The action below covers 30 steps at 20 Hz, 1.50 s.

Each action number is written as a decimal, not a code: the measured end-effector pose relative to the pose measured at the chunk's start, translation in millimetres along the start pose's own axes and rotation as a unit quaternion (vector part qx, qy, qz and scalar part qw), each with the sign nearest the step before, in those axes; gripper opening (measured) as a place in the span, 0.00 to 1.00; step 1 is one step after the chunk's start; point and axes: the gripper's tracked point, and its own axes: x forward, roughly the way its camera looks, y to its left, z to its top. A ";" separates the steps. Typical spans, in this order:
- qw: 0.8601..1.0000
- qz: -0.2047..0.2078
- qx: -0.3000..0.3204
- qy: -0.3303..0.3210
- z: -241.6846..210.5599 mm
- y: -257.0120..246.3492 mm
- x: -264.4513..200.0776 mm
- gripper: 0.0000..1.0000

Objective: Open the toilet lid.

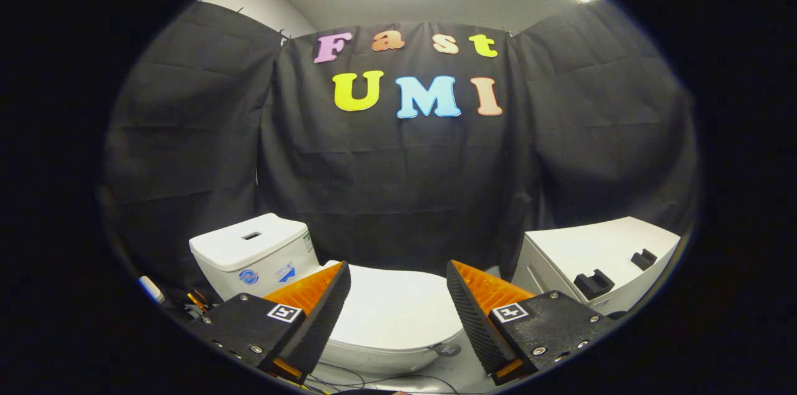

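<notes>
A white toilet stands below and just ahead of my fingers, its lid (pixel 398 311) lying flat and closed over the bowl. Its white tank (pixel 252 252) rises behind the left finger, with a slot in its top. My gripper (pixel 398 273) hovers above the lid with its two fingers spread wide apart. Nothing is between them, and neither finger touches the lid. The front rim of the bowl (pixel 380 359) shows under the lid between the fingers.
A white cabinet (pixel 598 258) with two dark handles on top stands to the right of the toilet. Black cloth walls close in behind and at both sides. Cables and small items (pixel 187 301) lie on the floor left of the tank.
</notes>
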 end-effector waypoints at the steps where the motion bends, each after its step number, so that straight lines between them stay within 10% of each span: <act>1: 1.000 -0.004 0.010 0.006 -4.2 -2.5 0.7 0.95; 14: 0.969 -0.075 0.194 0.131 -118.7 -69.9 15.0 0.96; 30: 0.860 -0.200 0.419 0.212 -239.8 -99.0 29.1 0.95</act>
